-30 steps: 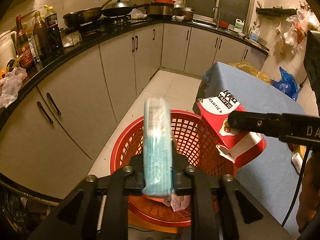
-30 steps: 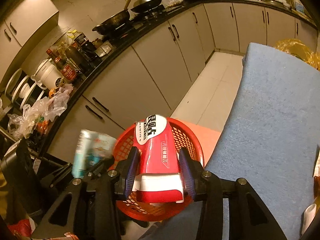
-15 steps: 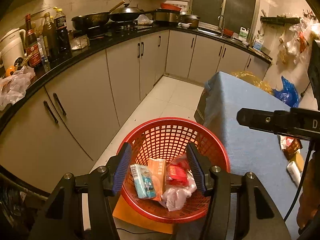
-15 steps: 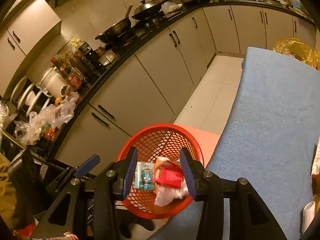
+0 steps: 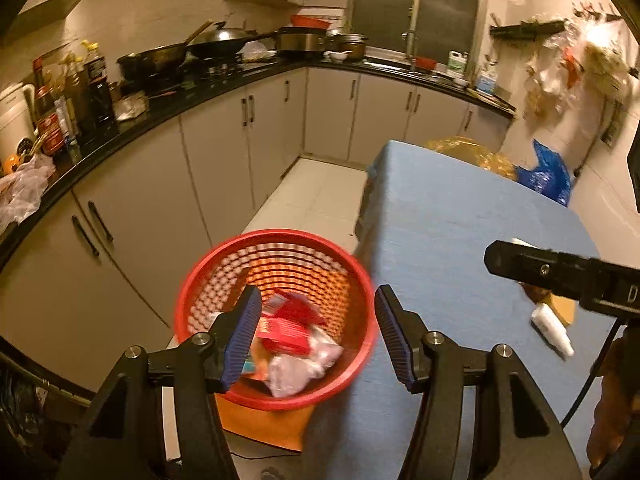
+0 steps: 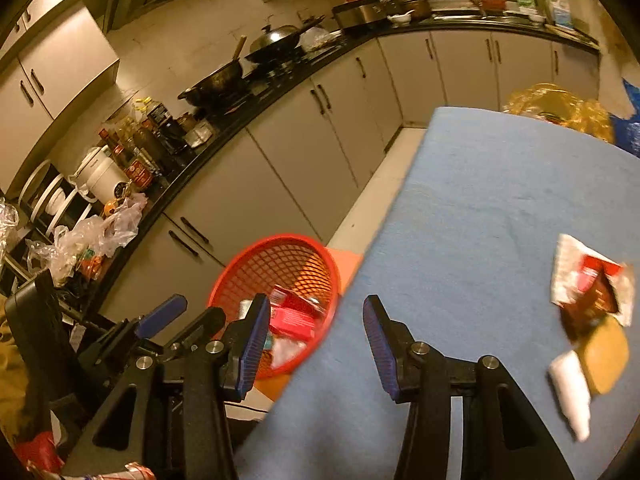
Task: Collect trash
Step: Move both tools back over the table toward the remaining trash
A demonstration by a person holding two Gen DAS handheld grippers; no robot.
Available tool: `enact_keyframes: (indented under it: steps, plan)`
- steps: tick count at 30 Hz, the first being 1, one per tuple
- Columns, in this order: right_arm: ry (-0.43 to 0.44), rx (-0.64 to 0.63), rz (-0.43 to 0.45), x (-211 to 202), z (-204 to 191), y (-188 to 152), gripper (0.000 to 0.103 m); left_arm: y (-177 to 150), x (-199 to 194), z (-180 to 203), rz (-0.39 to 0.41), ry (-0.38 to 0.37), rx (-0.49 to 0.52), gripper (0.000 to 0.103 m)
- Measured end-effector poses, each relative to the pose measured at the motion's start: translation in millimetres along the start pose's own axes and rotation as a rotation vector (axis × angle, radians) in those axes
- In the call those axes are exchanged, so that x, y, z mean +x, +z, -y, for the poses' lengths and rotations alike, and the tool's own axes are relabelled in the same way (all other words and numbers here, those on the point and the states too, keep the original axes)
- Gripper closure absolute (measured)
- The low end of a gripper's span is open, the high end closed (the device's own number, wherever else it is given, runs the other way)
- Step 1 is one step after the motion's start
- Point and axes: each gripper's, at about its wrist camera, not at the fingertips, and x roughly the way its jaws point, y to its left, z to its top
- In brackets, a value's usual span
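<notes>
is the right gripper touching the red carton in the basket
Apart. The right wrist view shows the right gripper open and empty above the table edge, while the red carton lies down in the red basket.

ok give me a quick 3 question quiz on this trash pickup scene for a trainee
1. True or false: the left gripper is holding a piece of trash.
2. Where does the red carton lie?
A. on the blue table
B. in the red basket
C. on the counter
3. Fill in: the white tube lies on the ____ table, beside the torn wrapper.

Key: 1 false, its jaws are open and empty; 2 B; 3 blue.
</notes>
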Motion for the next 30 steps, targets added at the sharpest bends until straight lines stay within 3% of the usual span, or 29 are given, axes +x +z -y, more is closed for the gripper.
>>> enact_keyframes:
  steps: [11, 20, 25, 30]
  plan:
    - [-0.095, 0.04, 0.075, -69.3, 54.9, -46.3, 0.051, -17.3, -19.9, 75.0, 0.007, -0.068, 0.118, 0.044]
    - [-0.162, 0.131, 0.101, -116.2, 122.2, -83.7, 0.051, -17.2, -25.8, 129.7, 0.009, -0.137, 0.202, 0.042]
    - [-0.216, 0.193, 0.095, -127.7, 168.4, -96.7, 0.051, -21.2, -20.5, 156.0, -0.029, -0.176, 0.247, 0.042]
    - [-0.226, 0.198, 0.06, -119.0, 199.9, -86.4, 0.052, -22.5, -16.9, 173.7, -0.047, -0.194, 0.26, 0.042]
